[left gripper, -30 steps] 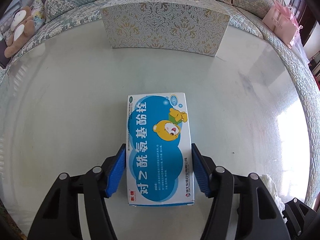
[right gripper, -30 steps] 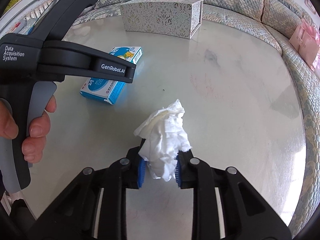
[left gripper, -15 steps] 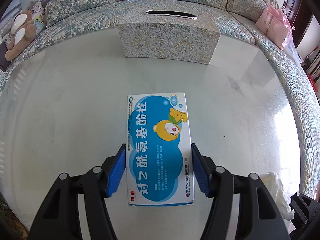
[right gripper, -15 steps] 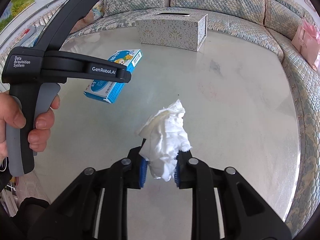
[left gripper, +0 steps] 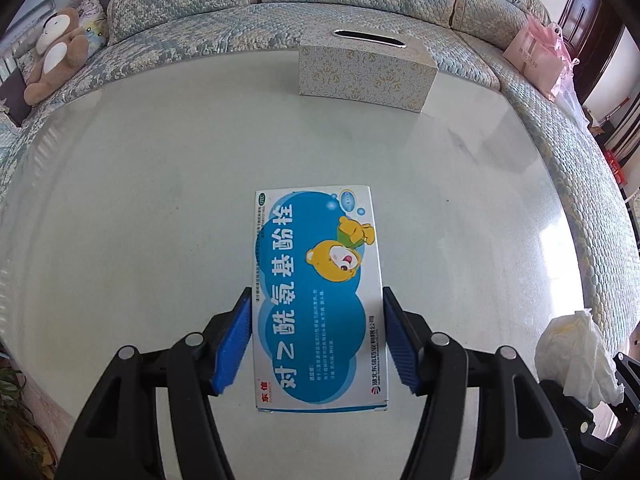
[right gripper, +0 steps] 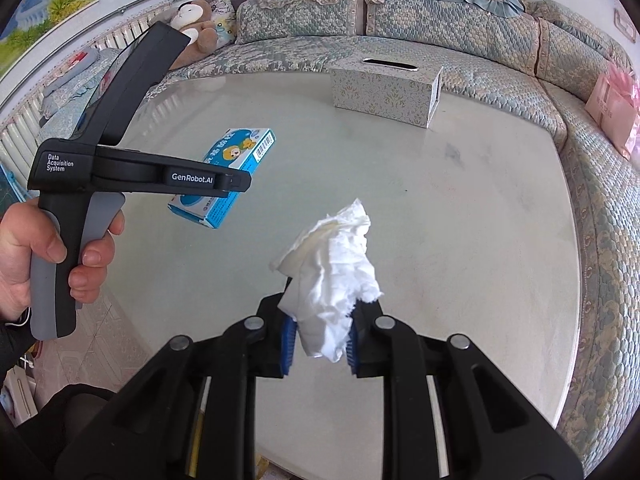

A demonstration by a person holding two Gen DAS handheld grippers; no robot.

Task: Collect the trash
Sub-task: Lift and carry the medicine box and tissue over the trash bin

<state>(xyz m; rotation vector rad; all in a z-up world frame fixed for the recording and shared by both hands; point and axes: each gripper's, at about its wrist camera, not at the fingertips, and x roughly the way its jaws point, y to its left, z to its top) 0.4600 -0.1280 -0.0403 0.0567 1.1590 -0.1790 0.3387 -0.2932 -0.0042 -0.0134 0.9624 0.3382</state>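
My left gripper (left gripper: 318,340) is shut on a blue-and-white medicine box (left gripper: 318,280) with a cartoon bear, its blue pads (left gripper: 236,340) pressing both long sides. The box hangs above the glass table (left gripper: 140,200). From the right wrist view the same box (right gripper: 224,168) shows lifted off the table, partly behind the left gripper's black body held by a hand (right gripper: 36,248). My right gripper (right gripper: 320,344) is shut on a crumpled white tissue (right gripper: 332,276), also raised off the table. The tissue (left gripper: 576,356) appears at the lower right in the left wrist view.
A patterned tissue box (right gripper: 386,92) stands at the table's far edge. A curved quilted sofa (right gripper: 440,24) wraps the table, with a plush bear (right gripper: 196,20) at left and a pink bag (right gripper: 612,108) at right. Tiled floor (right gripper: 100,332) shows below the near rim.
Both grippers rose and pulled back from the tissue box, carrying the medicine box and the tissue. The table now looks farther below, and its near rim and the floor have come into view.
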